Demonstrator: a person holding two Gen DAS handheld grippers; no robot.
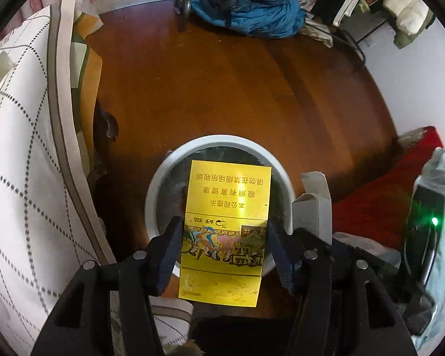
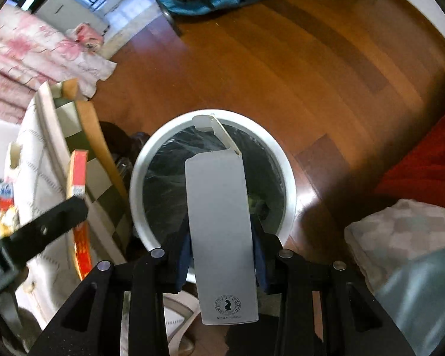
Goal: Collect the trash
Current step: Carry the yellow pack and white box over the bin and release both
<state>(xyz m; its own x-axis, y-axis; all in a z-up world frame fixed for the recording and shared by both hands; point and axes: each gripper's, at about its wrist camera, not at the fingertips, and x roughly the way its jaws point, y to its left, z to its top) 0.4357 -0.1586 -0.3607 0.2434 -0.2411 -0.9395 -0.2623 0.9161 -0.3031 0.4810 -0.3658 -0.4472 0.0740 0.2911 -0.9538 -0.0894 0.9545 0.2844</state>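
Observation:
My left gripper (image 1: 224,225) is shut on a yellow cigarette pack (image 1: 228,195), clamped by its long sides and held above a white round bin (image 1: 222,141) with a black liner. My right gripper (image 2: 221,237) is shut on a tall grey carton (image 2: 219,207) with its top flap open, also held above the bin (image 2: 163,136). The grey carton (image 1: 313,204) shows just right of the pack in the left wrist view. In the right wrist view a black finger of the left gripper (image 2: 71,210) reaches in from the left, next to an orange-red box edge (image 2: 79,172).
A bed with a white quilted cover (image 1: 23,178) runs along the left, close to the bin. Red cloth (image 1: 379,201) and a checked folded cloth (image 2: 406,231) lie to the right. Blue and black clothes (image 1: 252,9) are piled on the wooden floor (image 2: 311,74) beyond.

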